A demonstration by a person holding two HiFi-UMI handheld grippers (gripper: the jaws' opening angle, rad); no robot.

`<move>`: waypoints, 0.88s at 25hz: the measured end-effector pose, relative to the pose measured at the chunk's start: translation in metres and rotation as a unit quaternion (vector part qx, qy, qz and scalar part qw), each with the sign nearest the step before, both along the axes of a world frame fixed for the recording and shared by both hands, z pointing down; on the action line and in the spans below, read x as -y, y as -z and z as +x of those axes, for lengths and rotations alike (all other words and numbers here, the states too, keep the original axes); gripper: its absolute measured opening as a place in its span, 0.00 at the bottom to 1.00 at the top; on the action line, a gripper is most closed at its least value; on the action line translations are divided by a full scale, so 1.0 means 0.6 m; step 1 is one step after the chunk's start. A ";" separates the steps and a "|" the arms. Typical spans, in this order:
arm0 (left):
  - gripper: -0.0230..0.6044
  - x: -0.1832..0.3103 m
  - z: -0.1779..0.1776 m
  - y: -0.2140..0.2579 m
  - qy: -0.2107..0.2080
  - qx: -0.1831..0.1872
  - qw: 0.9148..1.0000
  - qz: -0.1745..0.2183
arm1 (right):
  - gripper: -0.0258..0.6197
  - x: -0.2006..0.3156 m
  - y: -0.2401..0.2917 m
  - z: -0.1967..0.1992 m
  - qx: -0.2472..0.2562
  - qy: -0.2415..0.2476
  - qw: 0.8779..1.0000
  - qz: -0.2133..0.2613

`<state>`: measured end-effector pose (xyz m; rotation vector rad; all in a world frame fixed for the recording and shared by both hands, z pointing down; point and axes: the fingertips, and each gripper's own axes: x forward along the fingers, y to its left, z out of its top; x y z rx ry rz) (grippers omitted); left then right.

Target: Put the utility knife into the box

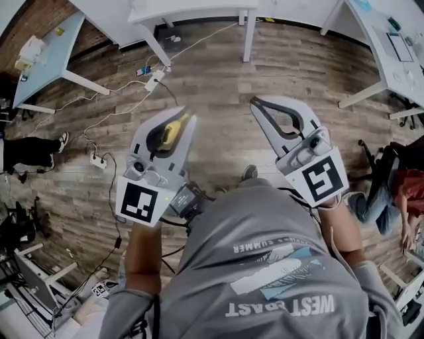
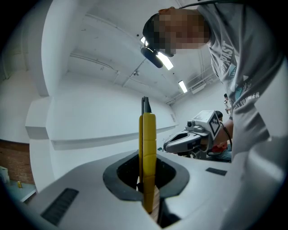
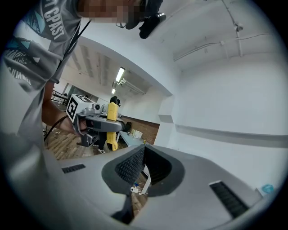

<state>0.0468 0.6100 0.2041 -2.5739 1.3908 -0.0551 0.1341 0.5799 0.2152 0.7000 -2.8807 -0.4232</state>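
Observation:
My left gripper (image 1: 187, 118) is shut on the yellow utility knife (image 1: 171, 132), which lies along its jaws above the wooden floor. In the left gripper view the knife (image 2: 147, 148) stands on edge in the seam of the jaws, and its dark tip pokes out past them. My right gripper (image 1: 256, 101) is held level with the left one, its fingertips touching and nothing in the loop between them. The right gripper view shows its own jaws (image 3: 143, 148) closed and empty, with the left gripper (image 3: 96, 123) and the knife (image 3: 112, 120) off to the left. No box is in any view.
Below me is a wooden floor (image 1: 218, 73) with white cables and a power strip (image 1: 154, 81). White tables (image 1: 192, 13) stand at the back and on both sides. A seated person (image 1: 397, 192) is at the right, and someone's legs (image 1: 33, 149) are at the left.

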 end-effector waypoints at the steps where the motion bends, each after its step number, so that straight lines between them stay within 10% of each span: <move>1: 0.09 0.012 0.004 0.000 0.003 0.003 1.000 -0.001 | 0.06 0.014 0.000 0.003 0.000 0.003 1.000 -0.001; 22: 0.10 0.202 -0.053 -0.009 -0.026 -0.002 1.000 -0.011 | 0.06 0.195 0.000 -0.063 0.005 -0.021 1.000 -0.013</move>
